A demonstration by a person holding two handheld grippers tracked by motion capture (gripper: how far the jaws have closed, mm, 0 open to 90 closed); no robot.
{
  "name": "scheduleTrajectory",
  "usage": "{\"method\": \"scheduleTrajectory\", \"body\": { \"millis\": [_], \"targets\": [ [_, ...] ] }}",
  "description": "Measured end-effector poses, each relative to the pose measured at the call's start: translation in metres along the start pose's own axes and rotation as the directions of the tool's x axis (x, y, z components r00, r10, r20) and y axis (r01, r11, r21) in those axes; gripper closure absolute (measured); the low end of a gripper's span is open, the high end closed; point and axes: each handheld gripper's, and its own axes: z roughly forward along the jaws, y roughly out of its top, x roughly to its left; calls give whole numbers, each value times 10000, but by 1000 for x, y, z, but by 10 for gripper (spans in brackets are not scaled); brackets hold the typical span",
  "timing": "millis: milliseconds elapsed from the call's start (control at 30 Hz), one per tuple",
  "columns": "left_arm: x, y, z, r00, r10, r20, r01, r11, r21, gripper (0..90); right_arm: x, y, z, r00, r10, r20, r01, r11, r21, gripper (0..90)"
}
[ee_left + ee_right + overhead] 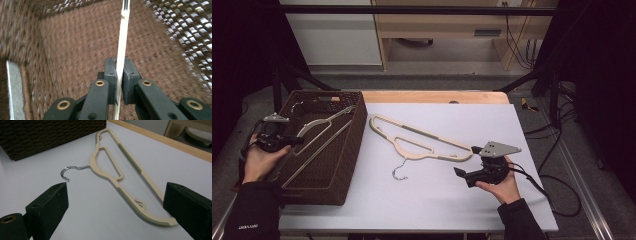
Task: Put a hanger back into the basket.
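Left tongs (294, 140) sit at the near-left side of the brown woven basket (343, 165), clamped on a cream hanger (314, 131) that lies tilted inside the basket, one end up near the far rim, the other low toward the near wall. In the left gripper view the pads press both faces of that hanger's thin bar (122, 50), which runs straight up from between them against the basket's woven inner wall (75, 50); the picture is a little blurred. Second cream hanger (419, 140) lies flat on the white desk (437, 200), just right of the basket, metal hook (399, 172) pointing toward the person's side. Right tongs (465, 165) rest low at the desk near that hanger's right end, spread wide with nothing between the pads. In the right gripper view the flat hanger (117, 170) lies ahead of the tongs: its hook (66, 172) sits just above the pad at the picture's left, and its rounded end (160, 221) reaches up to the pad at the picture's right; cannot tell whether they touch. Basket corner (50, 135) shows farther back.
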Motion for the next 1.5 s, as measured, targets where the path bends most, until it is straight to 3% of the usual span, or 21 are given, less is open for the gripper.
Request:
{"method": "scheduleTrajectory", "body": {
  "millis": [33,67,100,200,333,433,500,567,600,633,667,733,767,800,833,900,1000,1033,1167,1233,1500],
  "targets": [
    [4,-4,-2,9991,-384,169,386,9992,-120,829,0,0,0,10000,1,-2,-1,10000,-8,64],
    [4,-4,-2,9991,-384,169,386,9992,-120,826,0,0,0,10000,-9,0,9,10000,7,64],
    [4,-5,-3,9985,-496,-223,498,9987,94,819,0,0,1,10000,-11,7,11,10000,31,64],
    [6,-7,-4,9964,-640,-558,658,9974,302,742,1,-1,2,10000,23,-10,-23,10000,65,64],
    [11,-18,-14,9875,-1401,-720,1374,9897,-409,662,1,-1,2,10000,34,-4,-34,10000,54,64],
    [10,-24,-26,9874,-1340,-841,1276,9888,-771,569,0,-1,2,10000,12,-24,-12,10000,40,64],
    [4,-26,-41,9856,-1463,-850,1316,9786,-1580,527,1,-1,2,10000,41,-14,-41,10000,67,64],
    [1,-27,-45,9865,-1457,-751,1299,9743,-1839,504,1,-1,2,10000,46,-16,-46,10000,63,64],
    [-3,-27,-50,9876,-1400,-708,1227,9704,-2081,477,1,-1,2,10000,32,-6,-32,10000,57,64],
    [-14,-27,-58,9901,-1327,-466,1158,9571,-2655,434,0,-1,2,10000,6,-17,-6,10000,29,64],
    [-14,-27,-58,9901,-1327,-466,1158,9571,-2655,411,0,-1,2,10000,6,-17,-6,10000,29,64],
    [-32,-27,-66,9934,-1145,94,1108,9333,-3417,350,0,0,0,10000,51,11,-51,10000,-77,64],
    [-32,-27,-66,9934,-1145,94,1108,9333,-3417,329,0,0,0,10000,61,28,-60,9999,-105,63],
    [-47,-25,-69,9954,-869,406,958,9225,-3738,309,0,0,-1,10000,31,32,-30,9999,-136,63],
    [-47,-25,-69,9954,-869,406,958,9225,-3738,282,0,0,-1,10000,46,55,-45,9998,-176,62],
    [-67,-23,-69,9926,-430,1139,865,9074,-4112,229,0,1,-2,9999,60,119,-57,9997,-242,59],
    [-81,-22,-67,9899,-146,1411,743,9005,-4285,177,-1,1,-2,9999,49,165,-44,9995,-308,58],
    [-96,-21,-64,9831,59,1829,781,8904,-4485,160,-1,1,-3,9998,43,212,-35,9993,-363,58],
    [-116,-20,-60,9735,522,2226,595,8821,-4672,124,-1,1,-3,9996,15,294,-2,9991,-431,57],
    [-134,-20,-55,9696,816,2307,351,8867,-4611,103,-1,1,-3,9994,-32,331,47,9989,-463,63],
    [-159,-19,-50,9540,1484,2604,-142,8903,-4552,84,-1,-2,2,9996,70,278,-59,9993,-373,68]
  ]
}}
